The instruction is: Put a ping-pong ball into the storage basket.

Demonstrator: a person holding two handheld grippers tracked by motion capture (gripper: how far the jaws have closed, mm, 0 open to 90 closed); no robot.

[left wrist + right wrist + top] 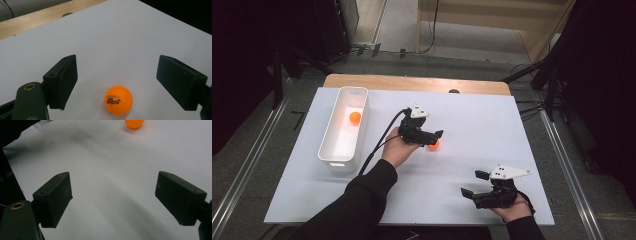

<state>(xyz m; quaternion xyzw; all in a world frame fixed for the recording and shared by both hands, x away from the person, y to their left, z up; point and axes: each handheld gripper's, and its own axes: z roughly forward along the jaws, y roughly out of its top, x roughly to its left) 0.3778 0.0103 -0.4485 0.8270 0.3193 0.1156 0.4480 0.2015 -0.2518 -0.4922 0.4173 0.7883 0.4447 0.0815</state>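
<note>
Nearest the high camera, the right claw [475, 183] rests at five o'clock on the desk [492, 125], jaws wide apart and holding nothing. Toward the centre, the ball [433, 145] lies on the white surface with the left claw [437, 137] around it; in the left gripper view the ball [118, 100] sits between the spread jaws, touching neither. From the right gripper view the same ball [134, 123] shows at twelve o'clock, well apart. At nine o'clock stands a white bin [328, 145] with a second ball [355, 118] inside.
</note>
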